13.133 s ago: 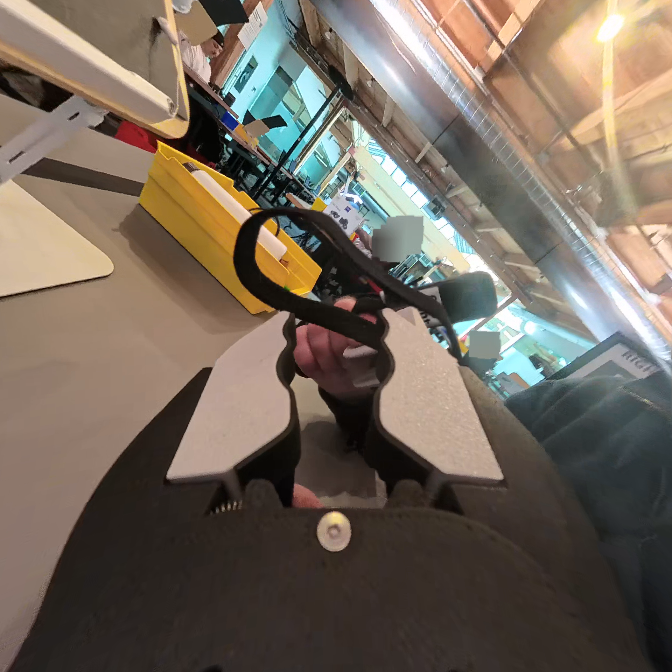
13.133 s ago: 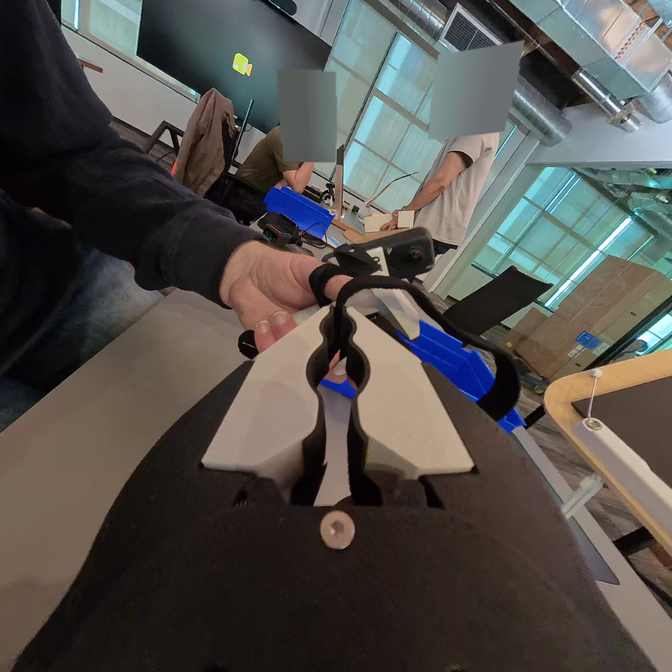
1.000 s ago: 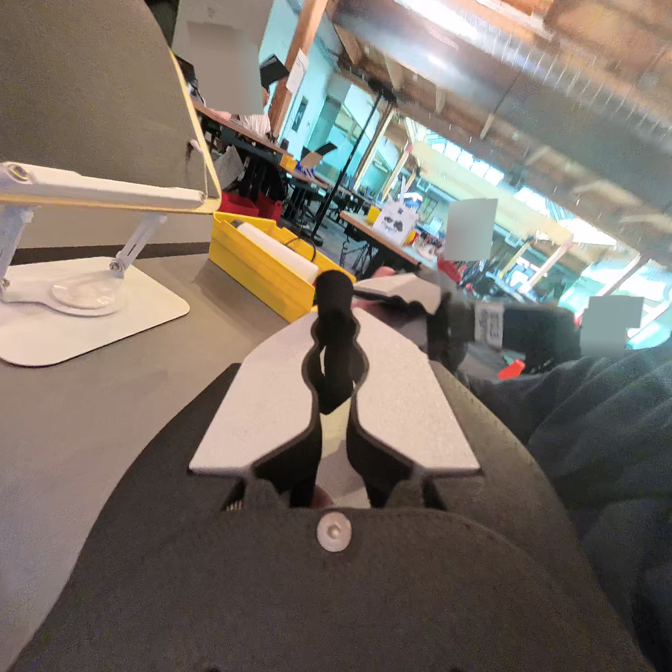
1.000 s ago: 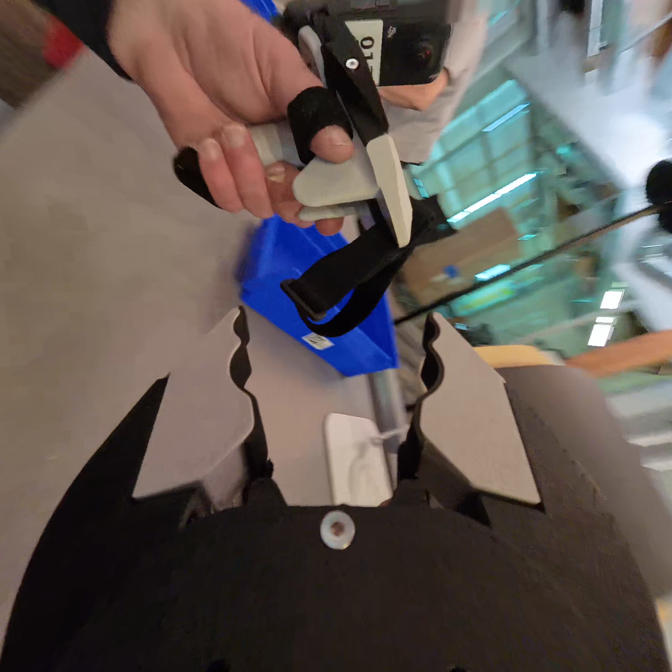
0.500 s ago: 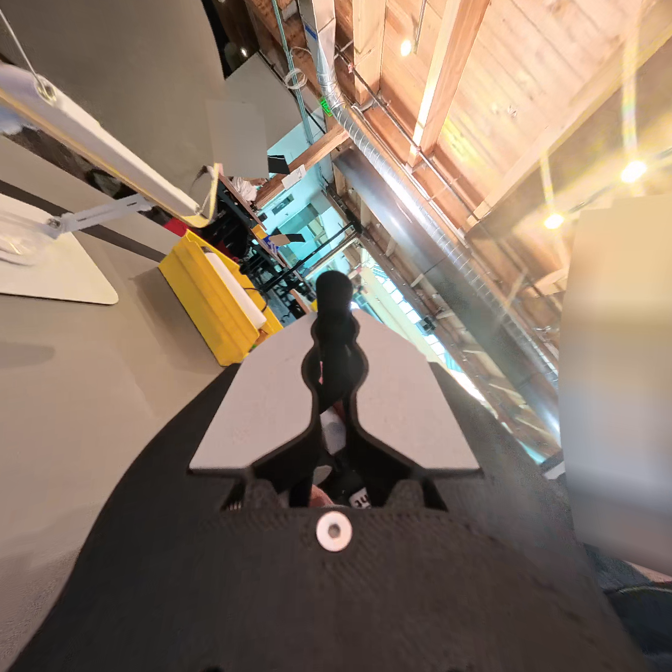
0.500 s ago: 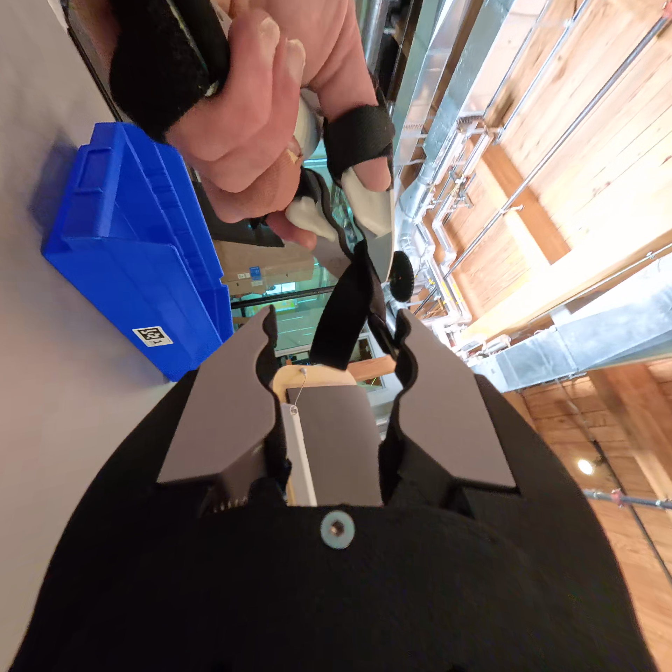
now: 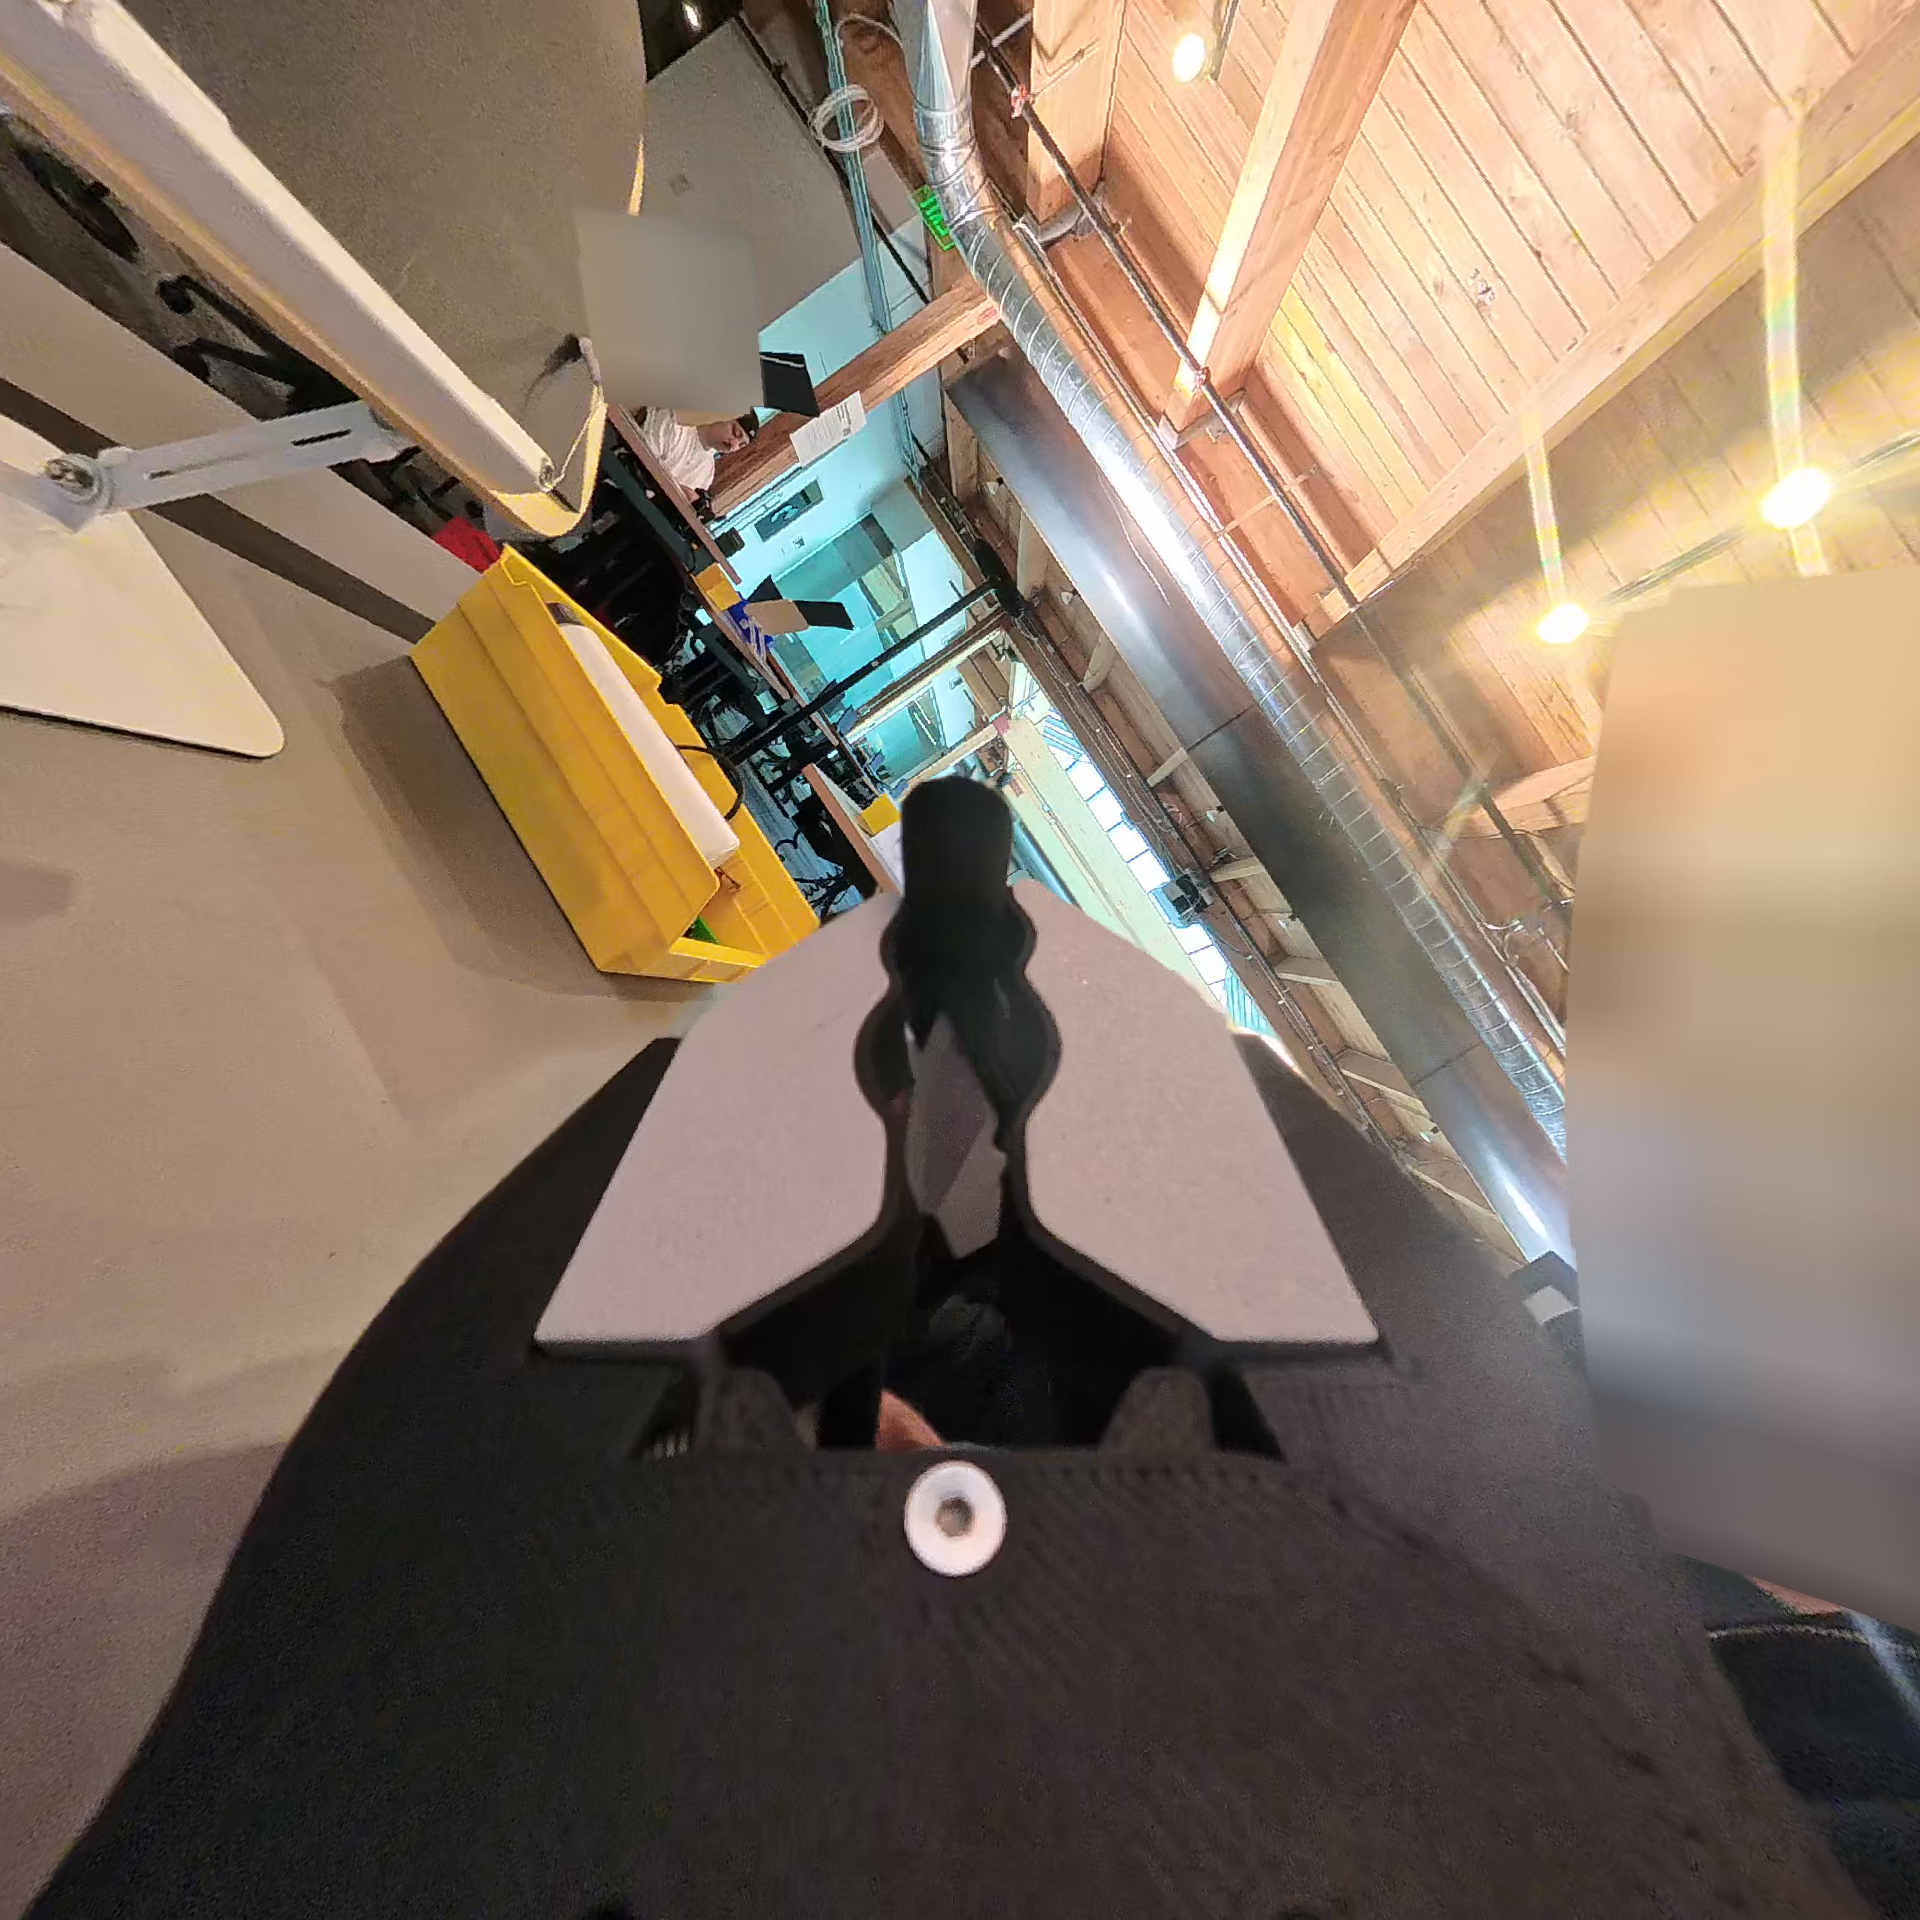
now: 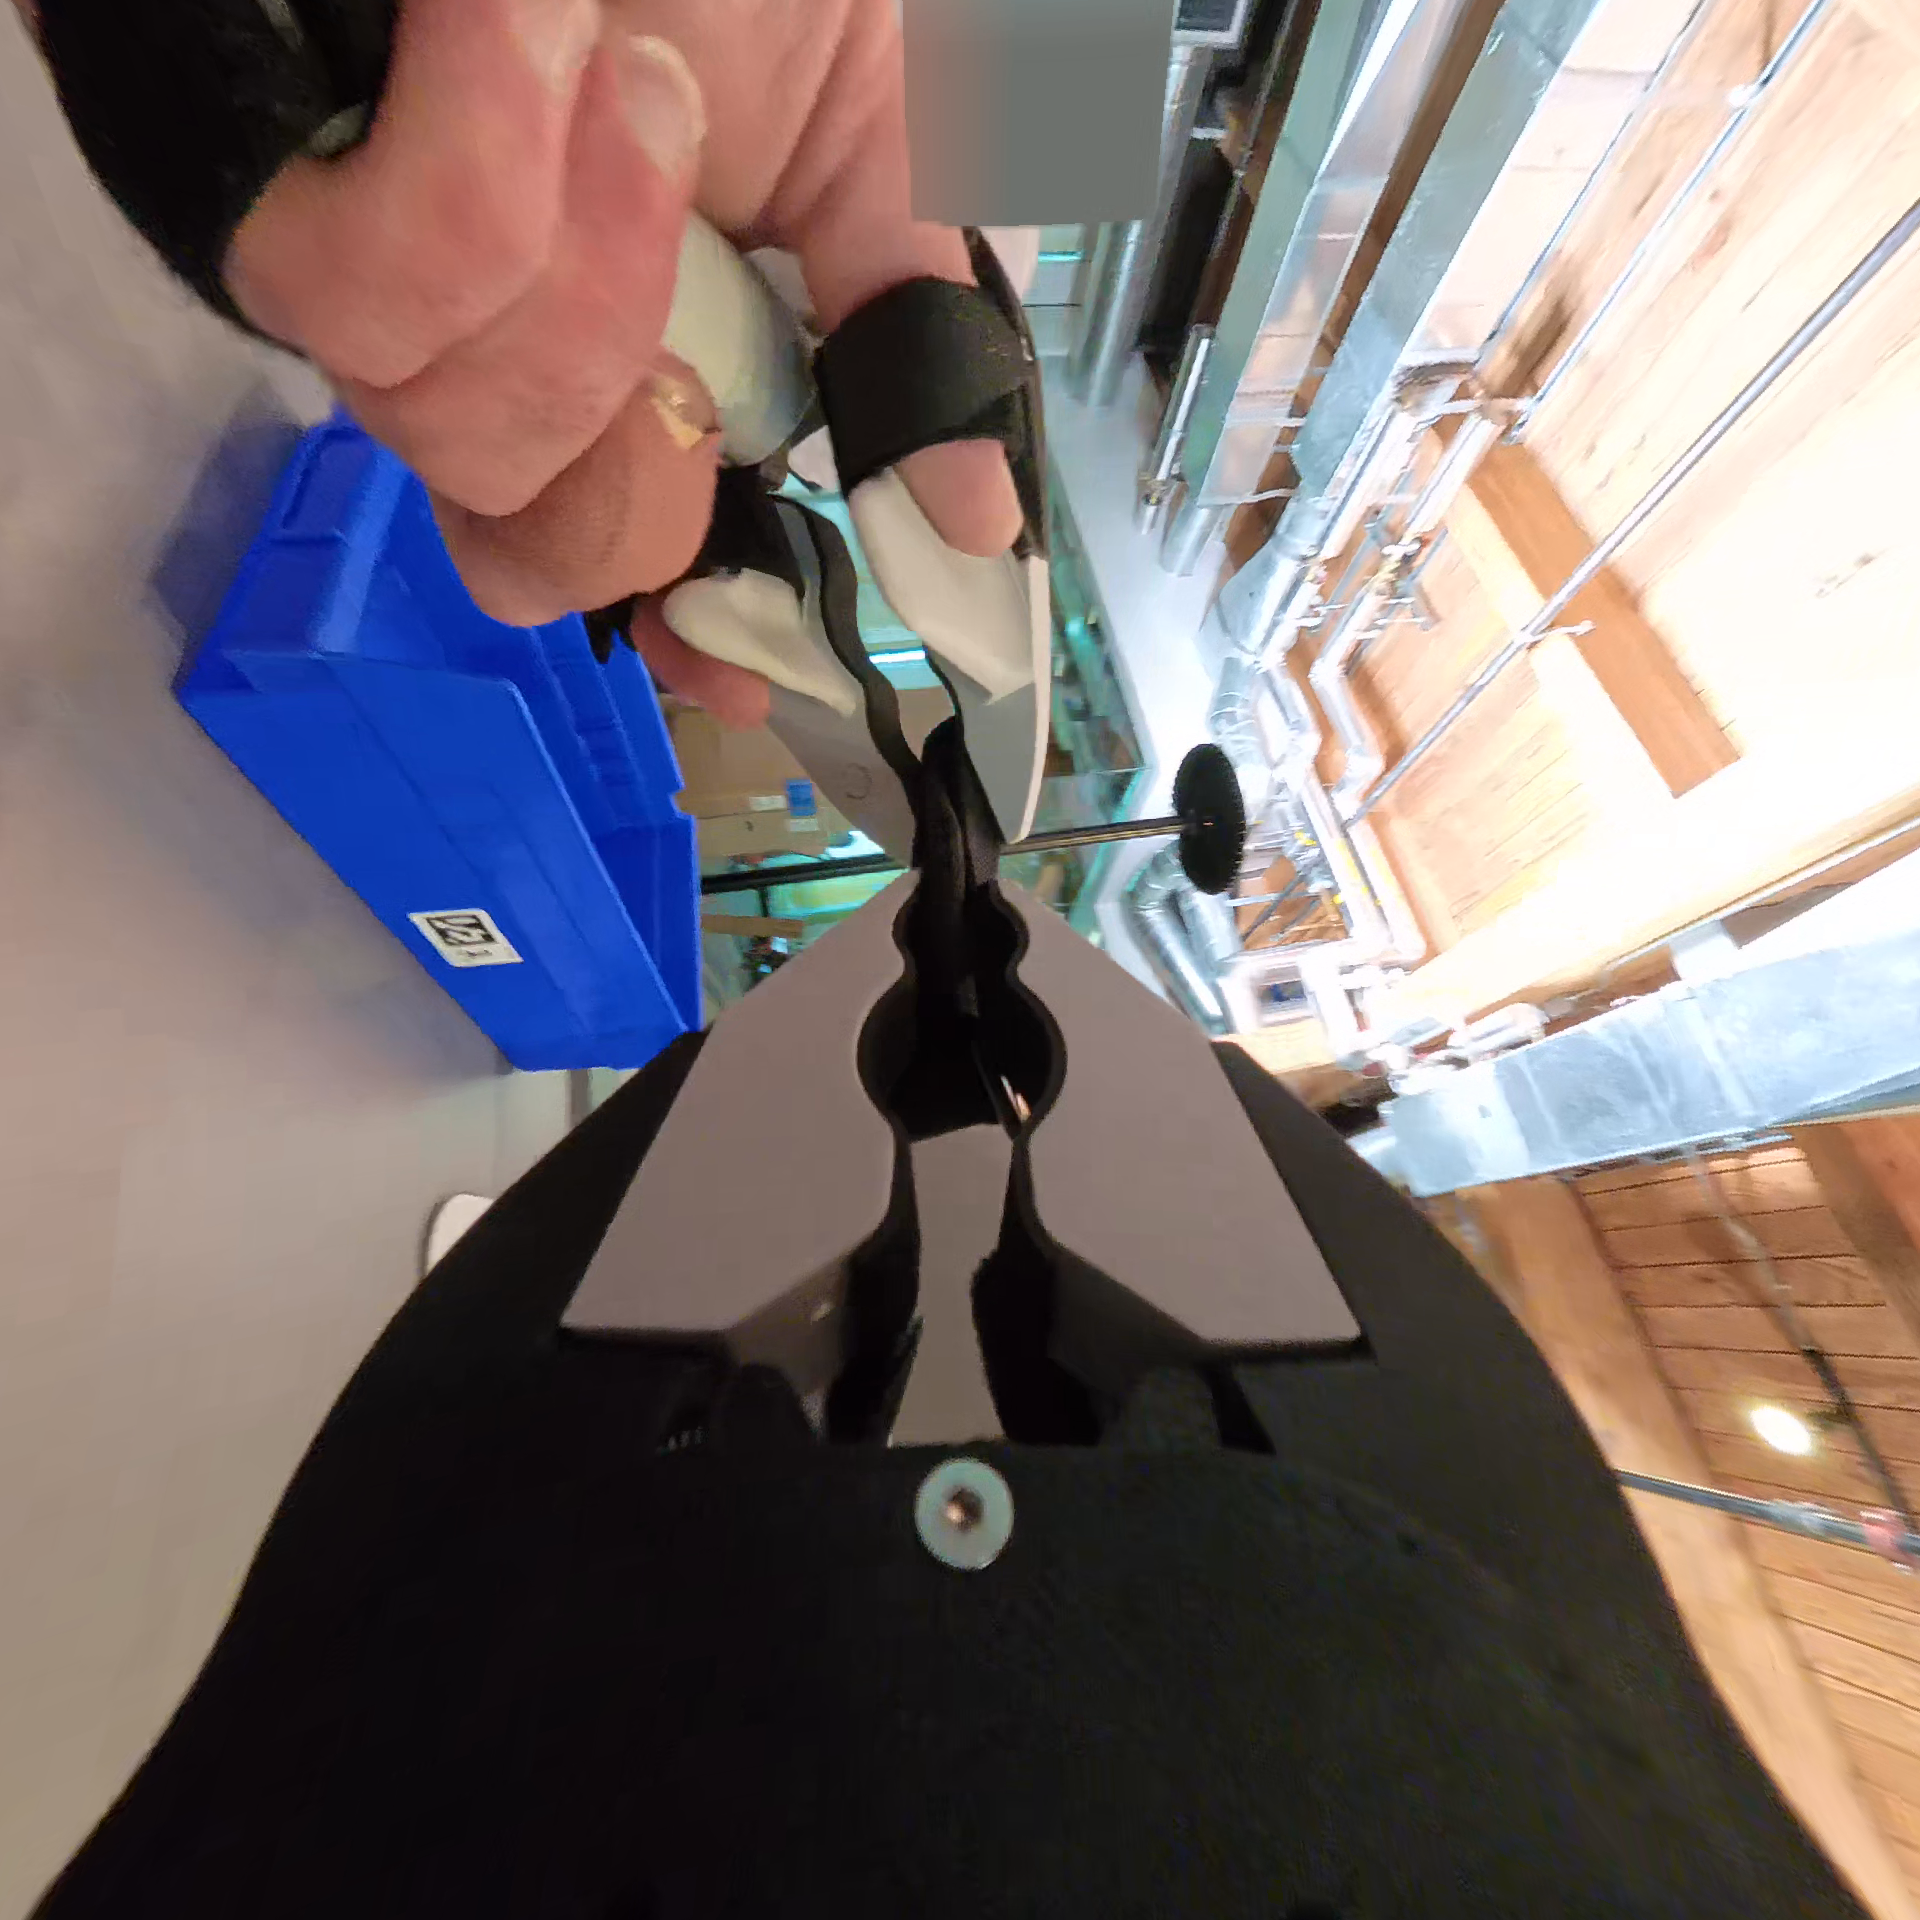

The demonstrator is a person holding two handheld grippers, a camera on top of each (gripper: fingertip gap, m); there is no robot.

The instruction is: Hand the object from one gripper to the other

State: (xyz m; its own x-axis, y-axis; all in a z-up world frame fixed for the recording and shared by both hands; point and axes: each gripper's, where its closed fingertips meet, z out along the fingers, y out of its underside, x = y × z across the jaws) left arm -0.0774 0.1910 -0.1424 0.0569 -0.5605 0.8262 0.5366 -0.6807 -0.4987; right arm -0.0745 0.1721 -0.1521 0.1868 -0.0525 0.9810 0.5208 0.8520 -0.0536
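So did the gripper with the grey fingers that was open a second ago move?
Yes. The right gripper has shut on the black fabric strap, and the blue plastic bin now sits nearer its fingertips.

Your grey counter (image 7: 208, 1018) carries a yellow bin (image 7: 582, 800) near its far edge, a white stand base (image 7: 94, 634) beside it, and a blue bin (image 8: 436, 748).

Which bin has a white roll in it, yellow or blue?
The yellow bin, open-topped, with a white roll lying inside. The blue bin shows only its outer side.
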